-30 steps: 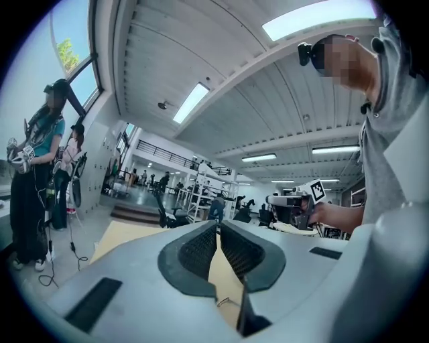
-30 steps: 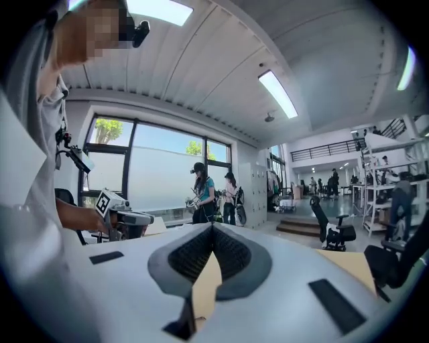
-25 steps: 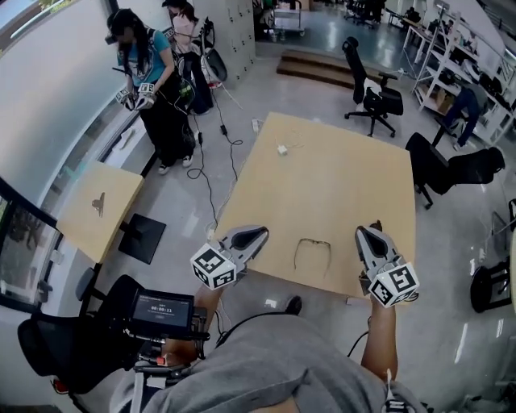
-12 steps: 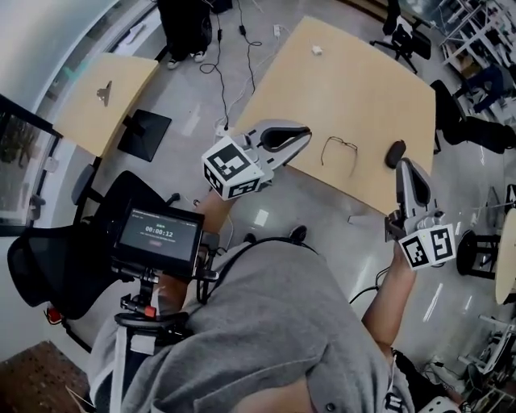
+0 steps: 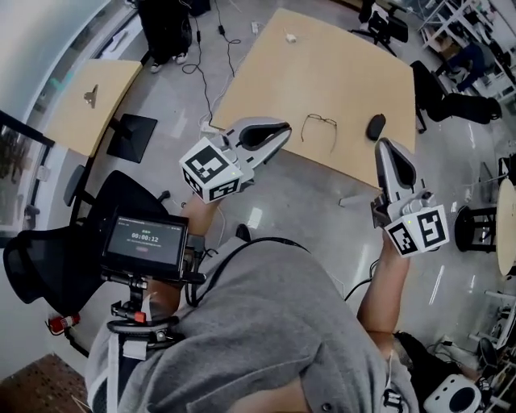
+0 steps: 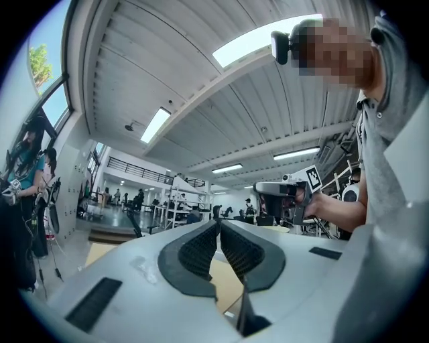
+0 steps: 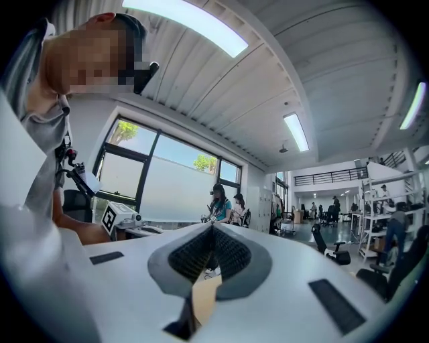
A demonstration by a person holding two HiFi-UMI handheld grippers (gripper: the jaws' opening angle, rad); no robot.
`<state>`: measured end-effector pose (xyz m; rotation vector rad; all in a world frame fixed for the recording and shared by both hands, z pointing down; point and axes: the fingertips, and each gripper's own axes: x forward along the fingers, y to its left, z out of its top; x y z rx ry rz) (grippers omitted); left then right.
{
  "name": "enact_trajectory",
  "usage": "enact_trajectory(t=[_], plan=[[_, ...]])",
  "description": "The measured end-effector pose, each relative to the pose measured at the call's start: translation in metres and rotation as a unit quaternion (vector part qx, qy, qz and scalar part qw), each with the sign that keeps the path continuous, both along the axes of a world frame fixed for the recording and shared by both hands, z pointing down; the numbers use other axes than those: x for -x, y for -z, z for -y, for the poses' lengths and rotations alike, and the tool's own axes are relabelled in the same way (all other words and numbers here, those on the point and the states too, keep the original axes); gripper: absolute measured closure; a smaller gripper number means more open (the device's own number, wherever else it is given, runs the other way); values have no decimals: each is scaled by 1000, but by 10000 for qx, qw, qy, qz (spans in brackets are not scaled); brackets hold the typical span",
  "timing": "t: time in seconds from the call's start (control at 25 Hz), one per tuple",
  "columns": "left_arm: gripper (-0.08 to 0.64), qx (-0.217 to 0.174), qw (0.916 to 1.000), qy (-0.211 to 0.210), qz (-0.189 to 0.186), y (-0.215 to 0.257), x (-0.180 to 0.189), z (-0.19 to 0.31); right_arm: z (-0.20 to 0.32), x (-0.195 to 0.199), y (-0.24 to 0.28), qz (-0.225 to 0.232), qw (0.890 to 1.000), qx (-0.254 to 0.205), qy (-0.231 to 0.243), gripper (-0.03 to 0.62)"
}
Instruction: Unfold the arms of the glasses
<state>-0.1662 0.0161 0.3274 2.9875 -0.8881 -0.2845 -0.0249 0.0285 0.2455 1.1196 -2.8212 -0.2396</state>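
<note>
The glasses (image 5: 320, 129), thin and dark-framed, lie on the light wooden table (image 5: 339, 73) near its front edge. Their arms stretch toward that edge. Both grippers hang in the air on the near side of the table, apart from the glasses and pointing roughly level. My left gripper (image 5: 285, 129) (image 6: 218, 225) is shut, its pads meeting with nothing between them. On the other side, my right gripper (image 5: 384, 147) (image 7: 212, 230) is also shut and empty. Each gripper view looks out across the room and does not show the glasses.
A dark oval object (image 5: 375, 127) lies right of the glasses, and a small white item (image 5: 290, 37) at the table's far end. A smaller table (image 5: 89, 101) stands left, black chairs (image 5: 451, 93) right. A screen (image 5: 145, 238) sits at my chest. A person (image 5: 165, 24) stands at the back left.
Both grippers have risen and drawn back from the table edge toward my body. The head view has tilted further down. The glasses lie where they were.
</note>
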Motion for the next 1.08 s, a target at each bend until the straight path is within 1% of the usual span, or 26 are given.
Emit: enact_trajectory(t=[0.12, 0.2, 0.36, 0.48, 0.6, 0.8, 1.08], plan=[[540, -67, 10000, 28, 45, 0, -24, -38, -38, -16, -6, -122, 9999, -79, 91, 584], [540, -81, 9999, 32, 136, -1, -46, -57, -61, -34, -12, -136, 9999, -33, 90, 584], [540, 88, 9999, 23, 140, 0, -101, -99, -100, -84, -15, -122, 9998, 94, 127, 584], [540, 26, 9994, 57, 351, 0, -130, -125, -120, -111, -19, -33, 9997, 162, 175, 584], [540, 98, 9994, 140, 309, -4, -138, -148, -141, -124, -23, -28, 9995, 188, 239, 584], [540, 74, 9992, 88, 373, -8, -140, -183, -177, -133, -21, 27, 9999, 58, 155, 584], [540, 49, 9987, -11, 513, -13, -151, -196, -187, -151, -27, 153, 9999, 28, 13, 584]])
